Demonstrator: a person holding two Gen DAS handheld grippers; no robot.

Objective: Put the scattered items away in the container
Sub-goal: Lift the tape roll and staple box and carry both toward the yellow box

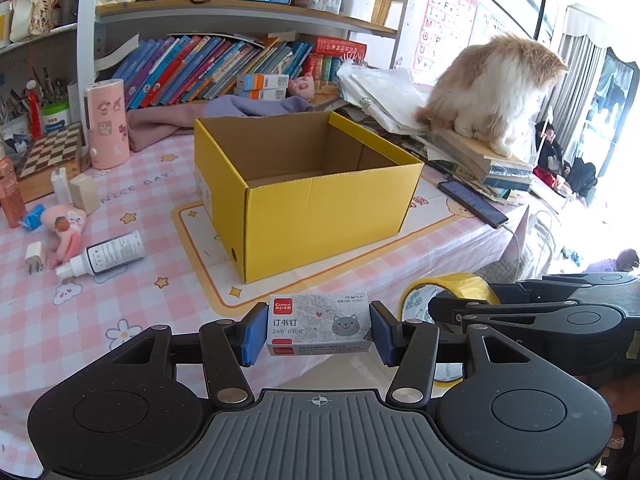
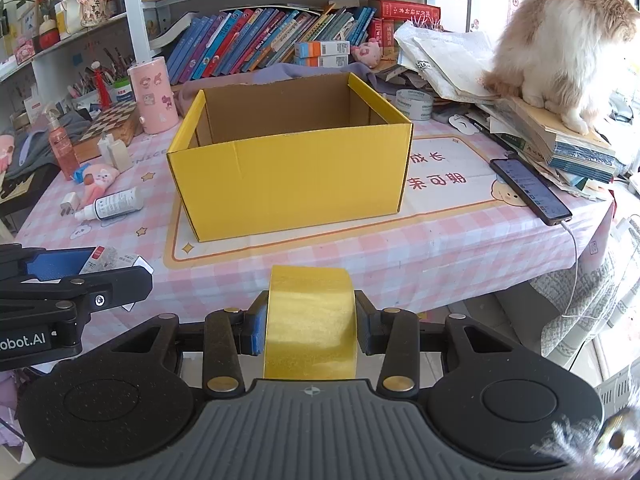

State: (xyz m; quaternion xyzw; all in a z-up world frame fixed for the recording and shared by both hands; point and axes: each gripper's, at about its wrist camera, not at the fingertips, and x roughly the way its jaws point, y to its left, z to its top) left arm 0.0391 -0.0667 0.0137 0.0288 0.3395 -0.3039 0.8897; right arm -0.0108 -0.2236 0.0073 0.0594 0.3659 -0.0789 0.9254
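Observation:
An open, empty yellow cardboard box [image 1: 320, 200] [image 2: 292, 184] stands on the pink checked tablecloth. My left gripper [image 1: 318, 330] is shut on a grey staple box [image 1: 318, 324] with a cat print, held above the table's front edge, short of the yellow box. It also shows at the left of the right wrist view [image 2: 108, 258]. My right gripper [image 2: 310, 320] is shut on a yellow tape roll [image 2: 310, 320], also at the front edge; the roll shows in the left wrist view [image 1: 448, 288].
Left of the box lie a spray bottle [image 1: 108, 254], a pink plush toy [image 1: 66, 226], a white plug [image 1: 34, 258] and small white chargers [image 1: 82, 192]. A cat [image 1: 496, 88] sits on stacked books at the right. A phone [image 2: 530, 190] lies right of the box.

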